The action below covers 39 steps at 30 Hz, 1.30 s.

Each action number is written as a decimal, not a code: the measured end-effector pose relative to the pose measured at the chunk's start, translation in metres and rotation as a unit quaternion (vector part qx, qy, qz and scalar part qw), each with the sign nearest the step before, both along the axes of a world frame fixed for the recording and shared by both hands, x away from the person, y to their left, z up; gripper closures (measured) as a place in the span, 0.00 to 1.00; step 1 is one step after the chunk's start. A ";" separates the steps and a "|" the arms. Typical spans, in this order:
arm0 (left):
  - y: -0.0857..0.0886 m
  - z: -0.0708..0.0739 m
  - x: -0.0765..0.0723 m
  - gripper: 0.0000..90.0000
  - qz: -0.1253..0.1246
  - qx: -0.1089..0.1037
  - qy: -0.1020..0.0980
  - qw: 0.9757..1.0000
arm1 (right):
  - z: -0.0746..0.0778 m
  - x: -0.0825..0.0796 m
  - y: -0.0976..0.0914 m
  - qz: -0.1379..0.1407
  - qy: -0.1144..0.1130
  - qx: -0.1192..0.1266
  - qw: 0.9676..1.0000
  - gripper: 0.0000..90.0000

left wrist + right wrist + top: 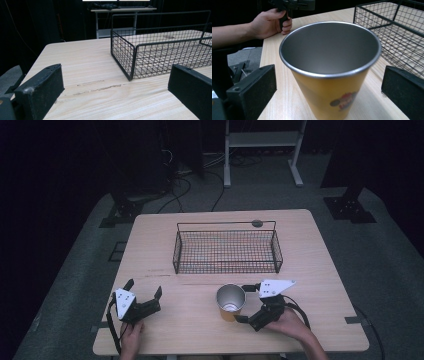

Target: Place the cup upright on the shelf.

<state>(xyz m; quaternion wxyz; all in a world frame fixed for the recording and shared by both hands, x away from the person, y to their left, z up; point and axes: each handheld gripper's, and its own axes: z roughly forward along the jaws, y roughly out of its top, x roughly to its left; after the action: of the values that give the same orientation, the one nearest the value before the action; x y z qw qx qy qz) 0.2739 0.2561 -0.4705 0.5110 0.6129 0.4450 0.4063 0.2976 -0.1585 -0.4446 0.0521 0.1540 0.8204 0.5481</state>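
Your right claw [242, 303] is wide open w/ the upright yellow cup [329, 72] dead centre between jaws, untouched; left claw [145, 293], also wide, sits well apart.

No legible text anywhere; small printed emblem on yellow cup [329, 82], too blurred to read.

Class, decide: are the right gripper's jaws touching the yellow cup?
Apart. In the right gripper view, the right gripper stands open around the yellow cup, with bare table visible between each jaw and the cup's wall.
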 end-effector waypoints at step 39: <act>0.000 0.000 0.000 0.00 0.000 0.001 -0.001 1.000 | -0.007 0.010 0.030 -0.003 0.002 0.009 1.000 0.06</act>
<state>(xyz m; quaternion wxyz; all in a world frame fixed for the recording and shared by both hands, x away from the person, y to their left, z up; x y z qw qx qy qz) 0.2737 0.2559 -0.4706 0.5108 0.6134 0.4439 0.4071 0.3076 -0.1282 -0.4516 0.0502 0.1582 0.8149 0.5554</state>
